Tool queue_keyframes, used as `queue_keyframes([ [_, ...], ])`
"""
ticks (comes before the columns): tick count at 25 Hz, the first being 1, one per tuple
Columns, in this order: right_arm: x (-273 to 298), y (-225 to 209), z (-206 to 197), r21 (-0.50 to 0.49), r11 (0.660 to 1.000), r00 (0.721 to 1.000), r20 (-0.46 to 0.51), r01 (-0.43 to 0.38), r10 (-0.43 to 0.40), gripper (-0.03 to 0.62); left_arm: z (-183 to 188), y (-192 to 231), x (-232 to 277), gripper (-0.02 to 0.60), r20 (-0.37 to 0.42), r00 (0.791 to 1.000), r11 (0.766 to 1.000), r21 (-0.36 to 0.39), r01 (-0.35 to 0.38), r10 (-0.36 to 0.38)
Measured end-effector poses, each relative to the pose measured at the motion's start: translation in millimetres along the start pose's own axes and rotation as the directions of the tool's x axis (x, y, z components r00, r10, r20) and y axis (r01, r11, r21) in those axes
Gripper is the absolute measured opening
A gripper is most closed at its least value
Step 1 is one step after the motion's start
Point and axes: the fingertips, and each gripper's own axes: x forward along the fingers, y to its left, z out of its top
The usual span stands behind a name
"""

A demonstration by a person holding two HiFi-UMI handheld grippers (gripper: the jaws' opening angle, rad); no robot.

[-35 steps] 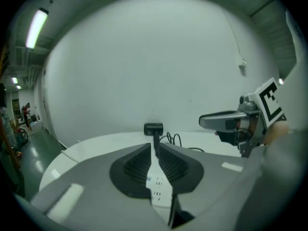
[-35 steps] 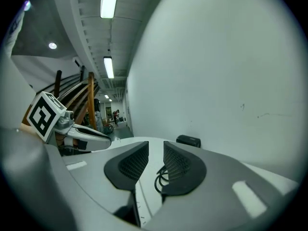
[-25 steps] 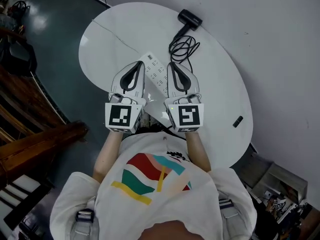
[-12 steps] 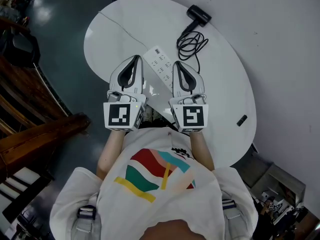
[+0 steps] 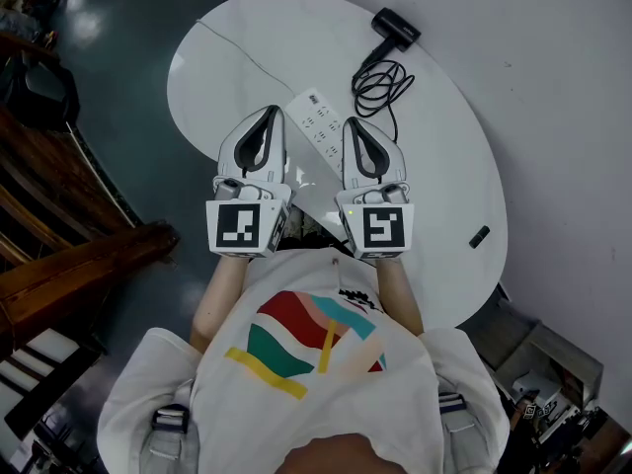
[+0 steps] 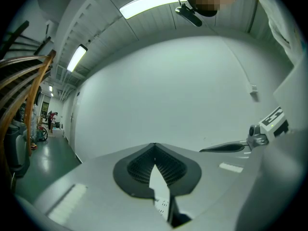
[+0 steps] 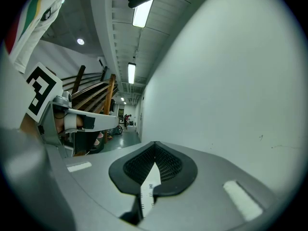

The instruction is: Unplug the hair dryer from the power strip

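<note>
On the white oval table (image 5: 444, 166) lies a white power strip (image 5: 318, 118), partly under my two grippers. The black hair dryer (image 5: 397, 28) rests at the far edge, its black cord (image 5: 380, 82) coiled between it and the strip. The plug end is hidden behind my right gripper (image 5: 354, 122). Left gripper (image 5: 269, 111) hovers beside it over the strip's left side. Both are shut and hold nothing. In the left gripper view the shut gripper (image 6: 154, 146) shows a sliver of strip (image 6: 162, 202) below. The right gripper view shows the same: shut gripper (image 7: 155, 144), strip (image 7: 147, 192).
A small black object (image 5: 475, 237) lies near the table's right edge. The strip's thin white lead (image 5: 232, 47) runs across the table to the far left. Wooden stair rails (image 5: 69, 255) stand at the left over a dark floor. A white wall is on the right.
The head view has shifted a little, so table and dryer sit slightly higher and to the right. Both grippers keep about the same places side by side over the strip.
</note>
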Motion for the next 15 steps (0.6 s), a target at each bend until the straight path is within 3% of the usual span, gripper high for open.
queue_keyframes([
  [15, 0.7, 0.0, 0.5, -0.008, 1.0, 1.0, -0.003, -0.003, 0.003, 0.012, -3.1, 1.0, -1.0, 0.0, -0.013, 1.0, 1.0, -0.014, 0.002, -0.002],
])
